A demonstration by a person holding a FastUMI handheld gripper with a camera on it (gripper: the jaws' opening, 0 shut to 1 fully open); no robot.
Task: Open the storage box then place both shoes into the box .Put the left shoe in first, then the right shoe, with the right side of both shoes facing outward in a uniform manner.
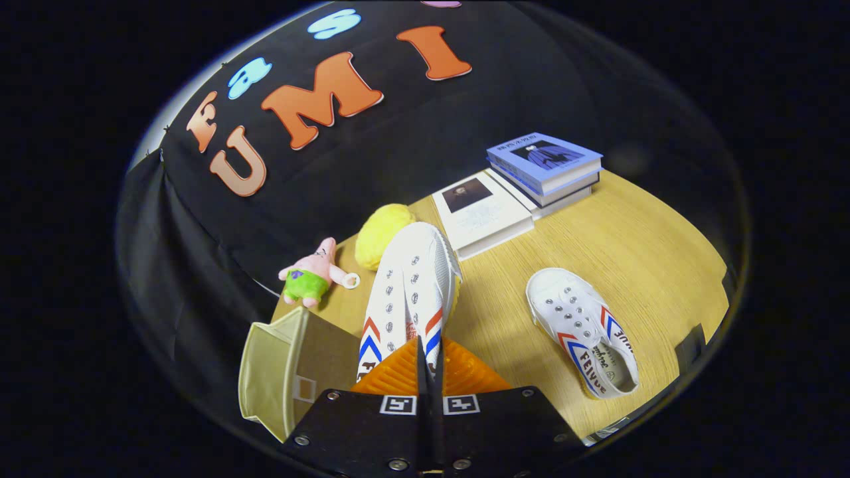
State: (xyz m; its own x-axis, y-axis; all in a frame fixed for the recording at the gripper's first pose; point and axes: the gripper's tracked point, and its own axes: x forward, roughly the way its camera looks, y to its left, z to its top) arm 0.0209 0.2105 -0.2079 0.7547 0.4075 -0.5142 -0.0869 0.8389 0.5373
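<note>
Gripper (425, 358) is pinching one white shoe (412, 285) near its heel end; the fingers are pressed nearly together with the shoe's collar between them, so it's holding, not hovering. The shoe is sticking out ahead of the fingers, toe pointing away, and looks lifted off the wooden table (637, 252), presumably being carried rather than dragged. The storage box (279, 372) is sitting just to the left of the fingers, close in, its beige flap tilted up so the mouth looks open; that would explain why the shoe is being held on that side. The second shoe (584, 332) is lying flat on the table to the right of the fingers, well apart, likely waiting its turn. Can't tell from here which shoe is the left one. Beyond the held toe: a yellow plush (382, 232), a pink star toy (312, 272), and stacked books (531, 179), all clear of the path
</note>
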